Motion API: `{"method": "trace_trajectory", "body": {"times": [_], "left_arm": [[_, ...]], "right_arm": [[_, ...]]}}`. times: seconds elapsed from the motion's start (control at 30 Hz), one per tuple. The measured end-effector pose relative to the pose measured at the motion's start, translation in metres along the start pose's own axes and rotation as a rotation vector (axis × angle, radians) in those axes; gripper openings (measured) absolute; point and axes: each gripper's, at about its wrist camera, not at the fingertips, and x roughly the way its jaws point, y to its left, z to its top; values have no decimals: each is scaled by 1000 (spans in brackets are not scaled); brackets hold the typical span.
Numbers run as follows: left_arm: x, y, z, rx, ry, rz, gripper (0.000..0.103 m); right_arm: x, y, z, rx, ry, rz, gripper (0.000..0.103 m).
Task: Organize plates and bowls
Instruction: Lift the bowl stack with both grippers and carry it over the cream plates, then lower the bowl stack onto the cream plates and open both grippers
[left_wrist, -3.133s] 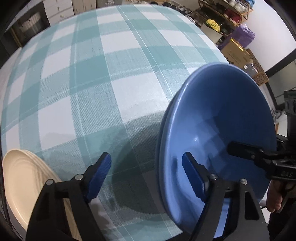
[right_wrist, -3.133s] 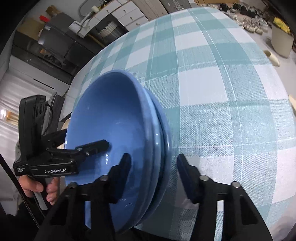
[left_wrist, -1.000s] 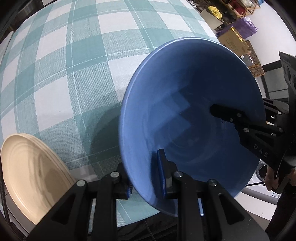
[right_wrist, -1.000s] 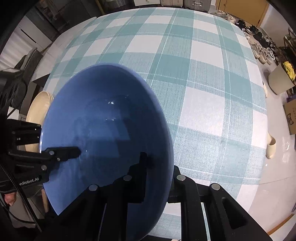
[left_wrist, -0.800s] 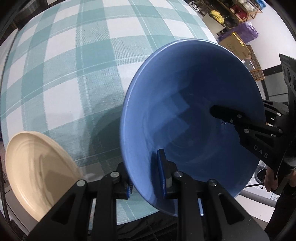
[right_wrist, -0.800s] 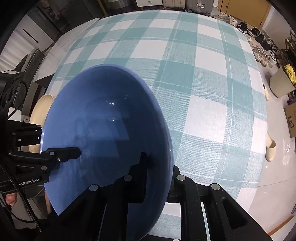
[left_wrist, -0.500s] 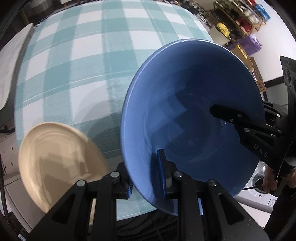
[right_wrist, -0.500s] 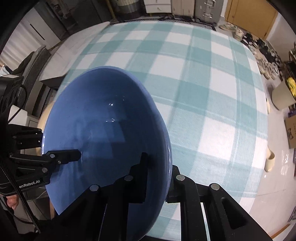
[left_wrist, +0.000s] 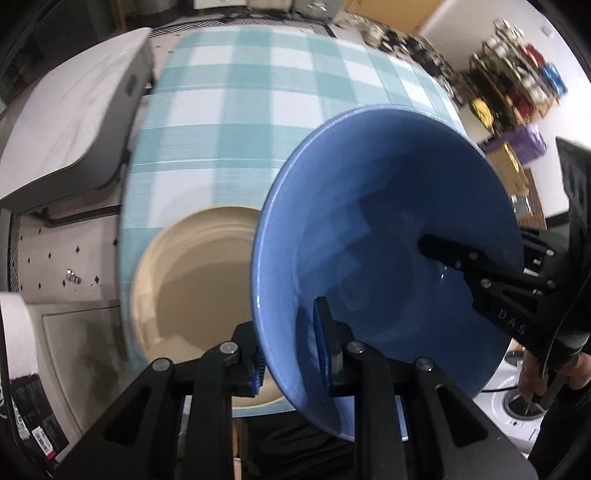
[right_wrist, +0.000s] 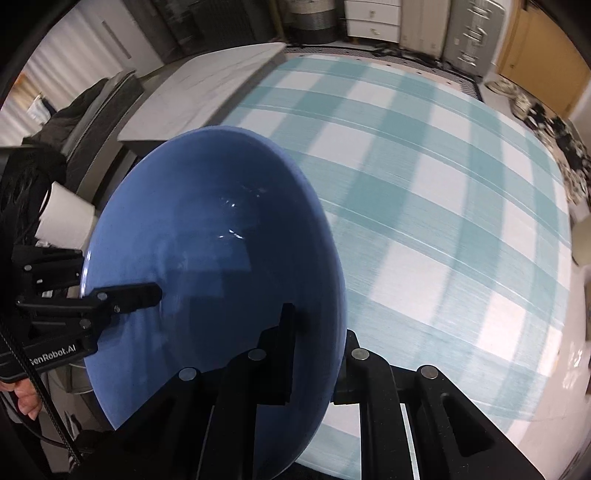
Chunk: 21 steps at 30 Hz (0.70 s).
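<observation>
From the left wrist, the left gripper (left_wrist: 291, 347) was clamped on the near rim of the blue bowl (left_wrist: 380, 236), one pad inside and one outside, with the right gripper (left_wrist: 443, 251) pinching the far rim ahead and to the right. A cream plate (left_wrist: 192, 288) lay just beyond and left of the fingers, at the edge of the checked tablecloth (left_wrist: 240, 122). From the right wrist, the right gripper (right_wrist: 314, 332) was likewise shut on the bowl's (right_wrist: 207, 258) rim, the left gripper (right_wrist: 122, 295) gripping the opposite side at its left. This view hid the plate behind the bowl; only the left showed it. I judged the risk was uneven hands twisting the thin-rim grips, so the bowl slipped or knocked the plate near the edge.
</observation>
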Motion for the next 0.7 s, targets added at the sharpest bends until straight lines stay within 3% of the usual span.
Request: {"method": "trace_trajectory", "body": {"times": [0.33, 0.7], "left_arm": [[-2, 66, -29, -109, -25, 51, 20], [12, 96, -44, -181, -43, 4, 21]], "right_arm": [[36, 71, 17, -66, 24, 66, 13], [74, 100, 11, -92, 41, 92, 14]]}}
